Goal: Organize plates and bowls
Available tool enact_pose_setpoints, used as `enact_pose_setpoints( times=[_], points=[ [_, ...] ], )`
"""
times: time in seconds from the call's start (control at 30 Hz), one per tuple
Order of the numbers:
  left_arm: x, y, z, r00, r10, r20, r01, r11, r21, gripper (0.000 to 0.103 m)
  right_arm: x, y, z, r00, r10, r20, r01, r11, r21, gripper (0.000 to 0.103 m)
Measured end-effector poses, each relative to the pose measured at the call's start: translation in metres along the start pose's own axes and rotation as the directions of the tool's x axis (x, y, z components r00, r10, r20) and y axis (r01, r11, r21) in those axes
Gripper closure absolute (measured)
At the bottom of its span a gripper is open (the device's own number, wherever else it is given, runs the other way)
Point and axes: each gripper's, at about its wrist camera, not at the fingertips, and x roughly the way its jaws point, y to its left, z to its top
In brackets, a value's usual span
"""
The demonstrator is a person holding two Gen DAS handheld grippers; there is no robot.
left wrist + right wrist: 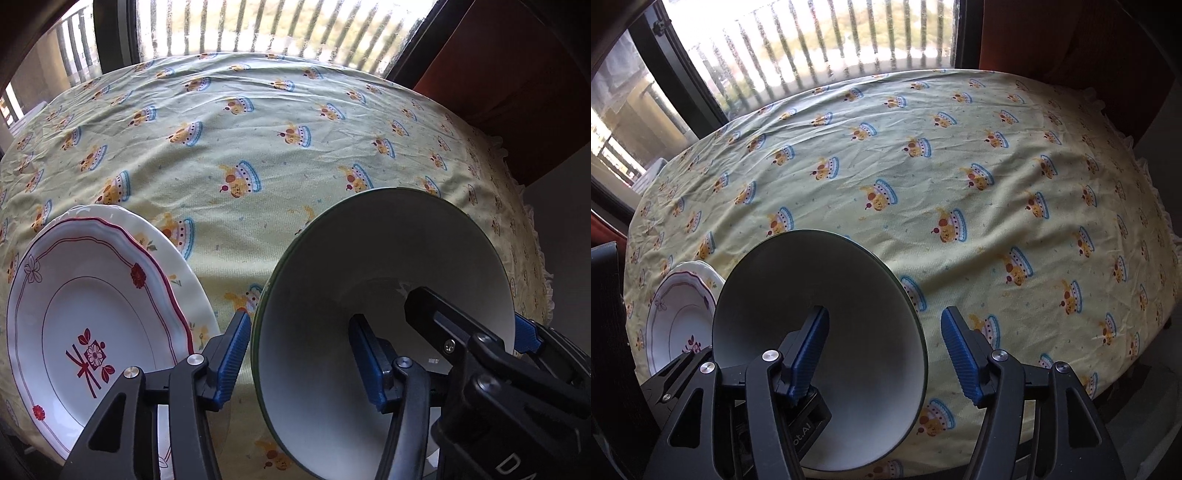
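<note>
At the left edge of the table, a scalloped white plate with red trim (92, 314) sits stacked on a larger pale plate with a floral rim (184, 273), both resting on the yellow-green tablecloth printed with cakes (258, 147). Just right of the stack comes the left gripper (299, 354), its jaws spread and straddling the near-left rim of the bowl: one blue pad stands outside the wall, the other inside, and neither presses on it. The bowl (369, 258), white inside with a dark green rim, rests on the cloth close beside the plates without touching them. Further right, the right gripper (884, 352) straddles the bowl's opposite rim in the same way, jaws spread, one pad (810, 354) inside the bowl and the other outside over the cloth, clear of the wall.
</note>
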Motion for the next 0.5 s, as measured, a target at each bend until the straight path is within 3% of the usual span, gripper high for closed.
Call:
enact_pose_setpoints(
  times=[0.23, 0.5],
  points=[
    [0.005, -0.002, 0.002, 0.996, -0.078, -0.032, 0.079, 0.997, 0.021, 0.047, 0.001, -0.003, -0.001, 0.999, -0.036, -0.029, 0.038, 0.997, 0.06, 0.036],
    [0.007, 0.003, 0.005, 0.992, -0.111, -0.053, 0.113, 0.993, 0.02, 0.047, 0.012, -0.009, 0.0, 0.998, 0.018, -0.055, -0.01, 0.991, 0.134, 0.036]
  ],
)
